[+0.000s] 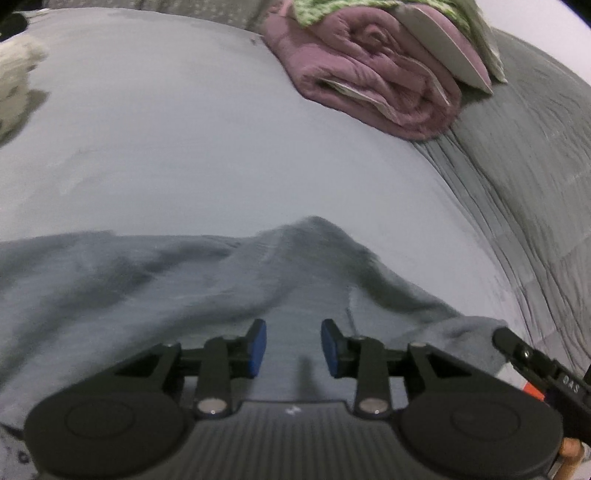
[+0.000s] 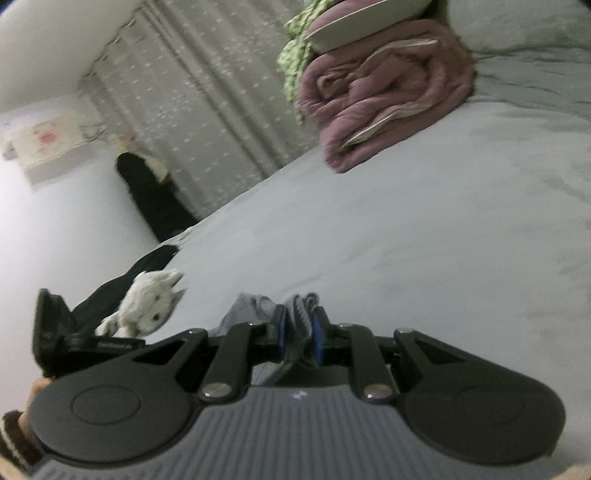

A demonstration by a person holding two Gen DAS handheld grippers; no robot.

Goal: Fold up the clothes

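Two fisheye views over a bed are shown, each taken from behind a black two-finger gripper with blue pads.

In the left wrist view, the left gripper point(image 1: 293, 349) is seen at the bottom centre with its jaws spread apart and nothing held between them. A grey garment point(image 1: 147, 280) is spread in loose folds across the lower half of the frame, directly beneath and ahead of the fingers, with a raised ridge near the centre. It rests on a pale grey bedsheet point(image 1: 184, 129) that fills the middle of the frame. At the upper right, a rolled mauve blanket point(image 1: 376, 81) is stacked under a pale pillow point(image 1: 439, 40) and a green patterned cloth point(image 1: 332, 11). A darker grey quilt point(image 1: 524, 155) runs down the right side. Part of a white plush toy point(image 1: 18, 70) is visible at the left edge.

In the right wrist view, the right gripper point(image 2: 298, 338) is seen at the bottom centre, closed on a bunched fold of the grey garment point(image 2: 258, 306), which is pinched between the blue pads. The plush toy point(image 2: 147, 302) lies at the lower left. A curtain point(image 2: 192, 92) hangs at the upper left, and the mauve blanket point(image 2: 384, 96) is at the top centre.
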